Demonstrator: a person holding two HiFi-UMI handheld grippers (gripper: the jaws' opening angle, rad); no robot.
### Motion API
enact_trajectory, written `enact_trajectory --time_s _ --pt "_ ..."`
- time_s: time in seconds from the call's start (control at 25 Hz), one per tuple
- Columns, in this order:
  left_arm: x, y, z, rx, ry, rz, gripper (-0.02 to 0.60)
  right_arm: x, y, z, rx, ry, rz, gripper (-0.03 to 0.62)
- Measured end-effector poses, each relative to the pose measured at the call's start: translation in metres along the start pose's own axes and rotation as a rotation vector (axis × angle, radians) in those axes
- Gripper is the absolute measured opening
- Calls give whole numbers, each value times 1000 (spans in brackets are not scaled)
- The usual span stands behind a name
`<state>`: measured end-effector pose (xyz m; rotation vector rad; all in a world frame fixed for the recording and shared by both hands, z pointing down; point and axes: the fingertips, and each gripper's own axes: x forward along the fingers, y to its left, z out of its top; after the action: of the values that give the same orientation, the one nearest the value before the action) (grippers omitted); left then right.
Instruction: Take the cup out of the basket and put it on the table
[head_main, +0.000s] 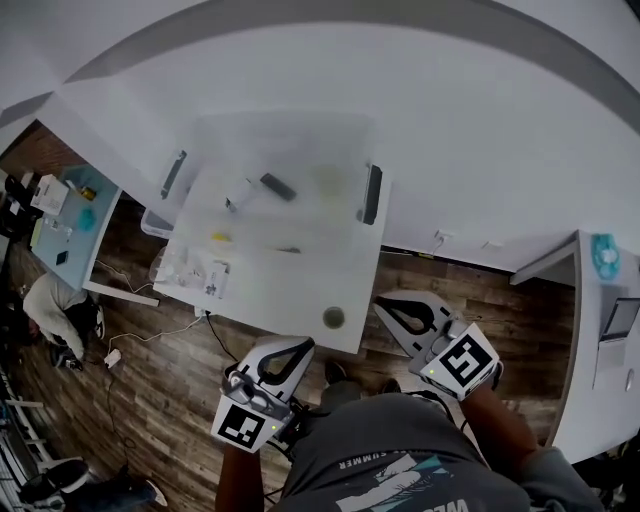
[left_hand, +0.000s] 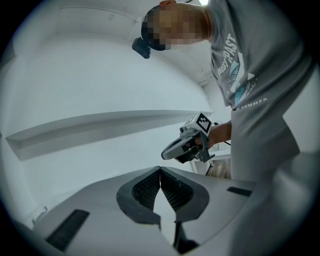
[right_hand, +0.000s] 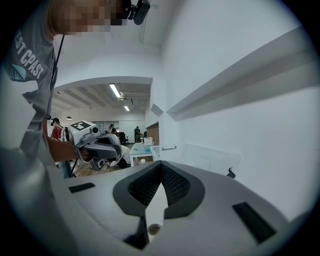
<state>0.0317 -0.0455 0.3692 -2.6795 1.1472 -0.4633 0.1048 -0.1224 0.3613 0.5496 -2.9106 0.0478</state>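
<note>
- The white bench (head_main: 270, 290) fills the middle of the head view, with wooden floor (head_main: 180, 370) around it.
- A clear plastic basket (head_main: 371, 194) with dark handles sits on the far part of the bench. A few small items lie in it, too faint to name.
- The right gripper (head_main: 386, 306) is held off the bench's near right corner. In its own view its fingers (right_hand: 172, 187) are pressed together with nothing between them, and they point along a white wall towards the bench and basket in the distance.
- The left gripper (head_main: 299, 347) is held just off the bench's near edge. Its fingers (left_hand: 172, 192) are likewise closed on nothing, and its own view faces the wall and the other gripper.
- The cup (head_main: 333, 318), a small round dark-rimmed thing seen from above, stands on the bench by the near edge, outside the basket. In the head view it lies between the two sets of fingertips, near both and held by neither.
</note>
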Motion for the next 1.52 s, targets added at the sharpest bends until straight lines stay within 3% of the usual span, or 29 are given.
enact_trajectory --time_s 0.56,0.76,0.92,1.12,1.36,1.52 --pt "-16 99 -34 -3 -63 -81 9 84 -31 27 -17 21 -142 12" --pt "-20 119 -47 -5 -62 -92 9 108 -39 42 -51 34 -148 12" --pt "-13 130 -47 -14 -83 -70 9 124 -55 50 -66 39 -124 12" --pt "0 144 -58 -60 -36 -15 9 153 -87 52 -84 57 -68 12" --pt "9 164 -64 -83 -19 65 9 205 -145 64 -114 40 -42 12" --pt "13 170 -70 -104 -4 112 9 247 -189 52 -136 98 -44 12"
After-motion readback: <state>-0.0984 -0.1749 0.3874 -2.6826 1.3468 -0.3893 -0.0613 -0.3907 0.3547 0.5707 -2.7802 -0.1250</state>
